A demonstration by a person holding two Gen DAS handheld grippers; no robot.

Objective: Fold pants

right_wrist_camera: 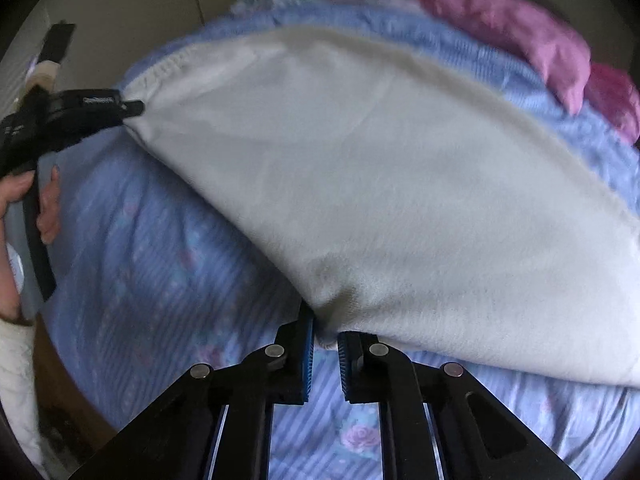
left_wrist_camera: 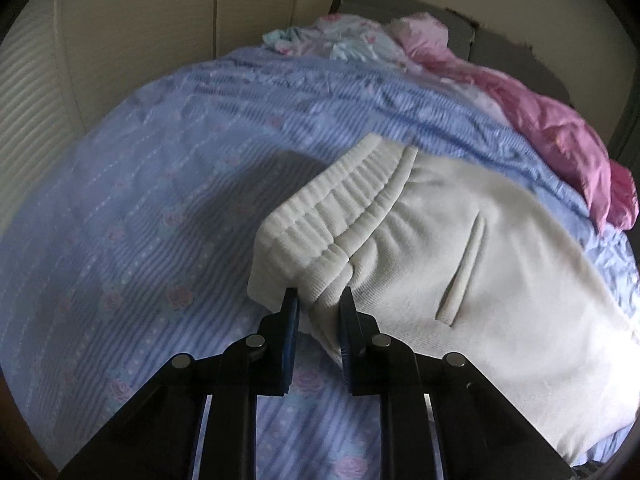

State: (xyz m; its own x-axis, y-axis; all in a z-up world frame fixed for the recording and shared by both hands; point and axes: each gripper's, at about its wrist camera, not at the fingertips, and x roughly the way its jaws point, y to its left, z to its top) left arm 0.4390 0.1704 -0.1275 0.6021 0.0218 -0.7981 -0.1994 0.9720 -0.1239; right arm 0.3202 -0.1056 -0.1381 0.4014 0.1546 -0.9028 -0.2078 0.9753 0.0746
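Right, quick notes:

Pants: cream fleece pants (left_wrist_camera: pixel 460 248) lie spread on the bed cover (left_wrist_camera: pixel 160 200), ribbed waistband (left_wrist_camera: pixel 340 204) toward the left side, legs running off right. Slit pocket (left_wrist_camera: pixel 466 268) shows in left wrist view.

L gripper: left gripper (left_wrist_camera: pixel 318 300) pinches the near corner of the waistband, cloth bunched betw. its blue pads; fingers drawn in on the fabric. Right wrist view shows the same claw (right_wrist_camera: pixel 134 109) at the pants' far-left corner, w/ a hand (right_wrist_camera: pixel 44 200) on its handle.

R gripper: right gripper (right_wrist_camera: pixel 325 330) nipped on the near edge of the pants (right_wrist_camera: pixel 360 180), a small fold of cloth caught betw. the pads; fabric rises a bit from that point.

Bed cover: blue striped w/ pink rose print (right_wrist_camera: pixel 358 436), wrinkled at the far side.

Other stuff: pink garment (left_wrist_camera: pixel 540 120) heaped at far right edge of bed; pale floral cloth (left_wrist_camera: pixel 320 38) bundled beyond it, apart from the pants.

Backdrop: beige wall (left_wrist_camera: pixel 160 8) behind.

Blur: right wrist view soft, fine detail hard to read.
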